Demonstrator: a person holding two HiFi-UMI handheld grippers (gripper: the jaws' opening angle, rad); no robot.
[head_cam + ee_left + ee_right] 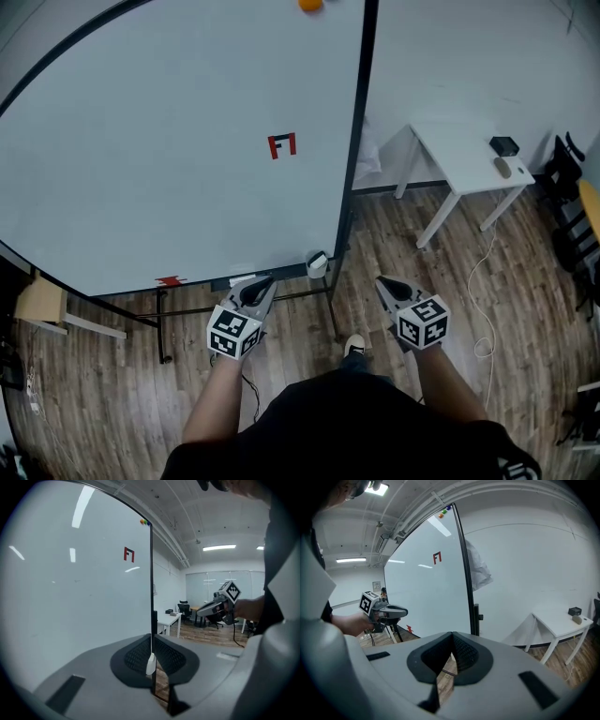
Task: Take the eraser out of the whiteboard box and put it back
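Ahead stands the whiteboard, a small white box at its lower corner; I judge the unseen eraser sits inside. The left gripper and the right gripper are closed and empty, so opening late could knock the box or the black frame; free wooden floor lies rightward.

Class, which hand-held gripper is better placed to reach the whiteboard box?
Likely the left hand-held gripper: the box lies in line with its jaws, while the right hand-held gripper is out past the whiteboard.
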